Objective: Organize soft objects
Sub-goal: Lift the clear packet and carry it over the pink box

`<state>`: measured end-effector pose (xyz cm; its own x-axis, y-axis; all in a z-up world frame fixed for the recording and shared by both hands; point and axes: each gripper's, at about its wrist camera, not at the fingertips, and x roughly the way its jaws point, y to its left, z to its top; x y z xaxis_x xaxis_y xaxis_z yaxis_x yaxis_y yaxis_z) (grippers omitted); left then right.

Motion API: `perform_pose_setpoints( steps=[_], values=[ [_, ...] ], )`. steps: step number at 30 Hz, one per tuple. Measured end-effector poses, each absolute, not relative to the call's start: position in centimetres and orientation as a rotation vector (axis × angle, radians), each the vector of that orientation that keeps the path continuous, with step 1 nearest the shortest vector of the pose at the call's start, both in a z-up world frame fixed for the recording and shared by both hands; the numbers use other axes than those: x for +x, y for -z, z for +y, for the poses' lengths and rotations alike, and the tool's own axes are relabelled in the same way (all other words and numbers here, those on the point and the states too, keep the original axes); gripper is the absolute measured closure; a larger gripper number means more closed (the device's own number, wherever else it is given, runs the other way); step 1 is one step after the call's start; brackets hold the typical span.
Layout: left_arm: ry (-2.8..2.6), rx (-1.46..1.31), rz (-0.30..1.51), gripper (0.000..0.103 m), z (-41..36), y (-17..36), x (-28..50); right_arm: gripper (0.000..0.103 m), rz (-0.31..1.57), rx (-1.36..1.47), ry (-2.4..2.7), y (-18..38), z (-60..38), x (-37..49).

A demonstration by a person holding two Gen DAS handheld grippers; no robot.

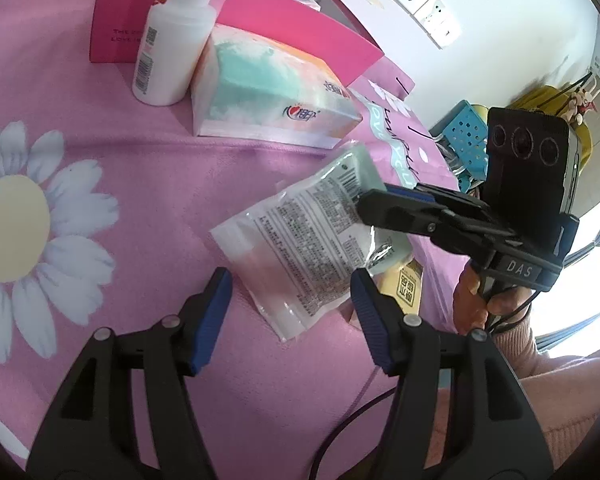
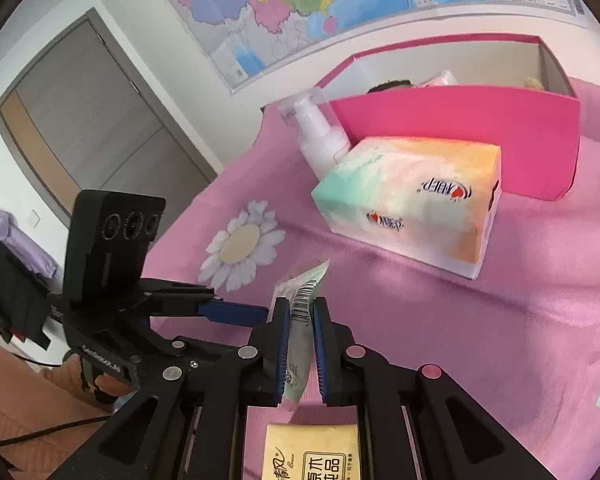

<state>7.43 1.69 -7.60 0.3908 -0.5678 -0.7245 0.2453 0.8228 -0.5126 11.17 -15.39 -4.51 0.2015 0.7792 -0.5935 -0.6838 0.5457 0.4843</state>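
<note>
So the sorting is only partly done, I judge: the pink box point(image 2: 460, 136) already holds some things, but the tissue pack point(image 2: 412, 200) lies outside.

The right gripper point(image 2: 300, 344) pinches the printed pouch point(image 1: 300, 240); the left gripper point(image 1: 292, 320) is spread.

Only the right view shows inside the box.

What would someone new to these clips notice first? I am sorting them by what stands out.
First, the clear crinkly plastic packet with printed text, held off the pink daisy-print cloth by the right gripper, pinched at one end. The left gripper stands open just below it. Behind them, a pastel soft tissue pack lies before an open bright pink cardboard box, beside a white pump bottle.
</note>
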Motion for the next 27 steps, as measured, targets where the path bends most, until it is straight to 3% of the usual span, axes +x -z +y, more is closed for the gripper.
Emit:
perform_pose_setpoints(
  steps=[9,12,15,21,24,27],
  values=[
    [0.562,-0.325,1.058,0.037,1.3,7.5,8.2,0.093,0.888,0.202,-1.048,4.5,-16.5,11.9],
    [0.601,-0.357,1.058,0.030,1.1,7.6,8.9,0.093,0.889,0.220,-1.056,4.6,-16.9,12.0],
    [0.608,-0.361,1.055,0.029,0.9,7.6,9.2,0.093,0.893,0.226,-1.044,4.7,-17.2,12.2],
    [0.613,-0.383,1.046,0.029,1.0,7.6,9.3,0.091,1.002,0.204,-0.971,6.8,-17.7,13.3],
    [0.608,-0.380,1.045,0.030,0.5,7.5,9.3,0.091,1.027,0.208,-0.968,7.4,-17.6,13.3],
    [0.574,-0.346,1.038,0.041,0.3,7.4,9.2,0.091,1.014,0.213,-0.964,7.1,-17.7,13.3]
  ],
)
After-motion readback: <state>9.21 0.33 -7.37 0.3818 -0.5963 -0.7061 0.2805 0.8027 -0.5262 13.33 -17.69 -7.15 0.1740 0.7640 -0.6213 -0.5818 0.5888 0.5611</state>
